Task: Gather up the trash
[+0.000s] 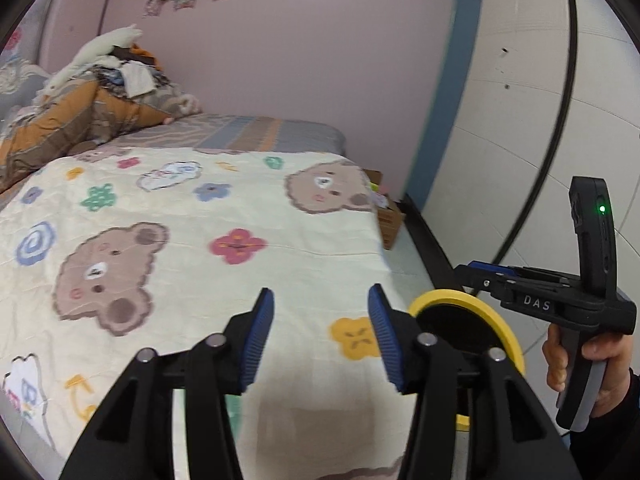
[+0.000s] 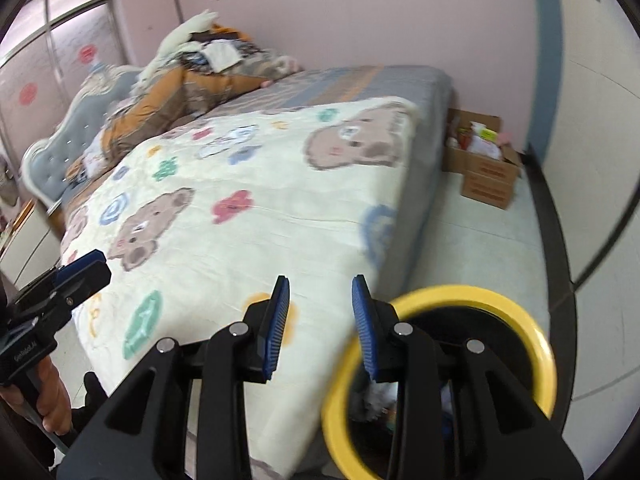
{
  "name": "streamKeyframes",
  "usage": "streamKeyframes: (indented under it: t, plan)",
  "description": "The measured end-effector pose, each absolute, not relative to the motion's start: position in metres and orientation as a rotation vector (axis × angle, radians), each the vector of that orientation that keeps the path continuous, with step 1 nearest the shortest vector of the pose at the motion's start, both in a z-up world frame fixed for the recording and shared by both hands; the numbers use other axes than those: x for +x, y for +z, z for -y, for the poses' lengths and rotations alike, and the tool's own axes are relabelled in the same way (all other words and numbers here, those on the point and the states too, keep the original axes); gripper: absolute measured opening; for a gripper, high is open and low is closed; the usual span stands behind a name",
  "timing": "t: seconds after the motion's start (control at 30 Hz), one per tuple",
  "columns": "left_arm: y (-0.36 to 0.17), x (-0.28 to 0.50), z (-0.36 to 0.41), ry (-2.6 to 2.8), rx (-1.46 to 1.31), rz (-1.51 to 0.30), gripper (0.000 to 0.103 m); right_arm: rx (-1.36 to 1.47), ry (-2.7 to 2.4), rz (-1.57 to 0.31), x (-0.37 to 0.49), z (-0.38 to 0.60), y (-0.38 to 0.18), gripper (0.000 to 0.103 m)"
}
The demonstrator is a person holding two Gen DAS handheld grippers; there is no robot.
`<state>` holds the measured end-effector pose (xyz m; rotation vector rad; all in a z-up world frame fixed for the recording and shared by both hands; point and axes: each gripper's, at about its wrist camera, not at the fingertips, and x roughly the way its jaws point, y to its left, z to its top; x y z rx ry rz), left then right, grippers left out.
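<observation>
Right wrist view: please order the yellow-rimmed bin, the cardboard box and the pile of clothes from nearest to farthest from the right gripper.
1. Yellow-rimmed bin: just beside the right gripper, lower right, on the floor.
2. Cardboard box: farther back on the floor, by the pink wall, past the bed's corner.
3. Pile of clothes: farthest, upper left, at the bed's far end.

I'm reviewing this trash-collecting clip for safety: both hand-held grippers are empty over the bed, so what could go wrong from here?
1. The yellow-rimmed bin stands tight against the bed corner; a swing of the right hand-held gripper could tip it.
2. The left hand-held gripper hangs open just over the bear quilt; reaching low may snag the fabric.
3. Both views are blurred, so small trash may be missed.
</observation>
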<state>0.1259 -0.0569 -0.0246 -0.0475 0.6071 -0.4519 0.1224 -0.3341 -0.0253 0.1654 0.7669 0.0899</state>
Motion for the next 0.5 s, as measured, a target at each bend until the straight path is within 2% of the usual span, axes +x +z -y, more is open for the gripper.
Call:
streamKeyframes:
  t: [0.07,0.17,0.3,0.37,0.43,0.5]
  plan:
    - [-0.024,0.123,0.037,-0.413,-0.050,-0.590,0.055,0.159,0.108,-0.767,0.132,0.314,-0.026,0.041]
    - [-0.024,0.118,0.010,-0.364,-0.062,-0.574,0.067,0.151,0.103,-0.750,0.142,0.289,-0.027,0.056]
    - [-0.025,0.109,-0.017,-0.297,-0.071,-0.546,0.081,0.138,0.067,-0.704,0.145,0.266,-0.027,0.070]
    - [-0.025,0.103,-0.025,-0.269,-0.070,-0.525,0.088,0.125,0.038,-0.665,0.143,0.258,-0.026,0.086]
    - [-0.022,0.095,-0.034,-0.232,-0.076,-0.474,0.094,0.116,0.008,-0.611,0.138,0.252,-0.023,0.090]
    - [-0.018,0.087,-0.038,-0.194,-0.072,-0.422,0.095,0.107,-0.015,-0.564,0.132,0.249,-0.021,0.094]
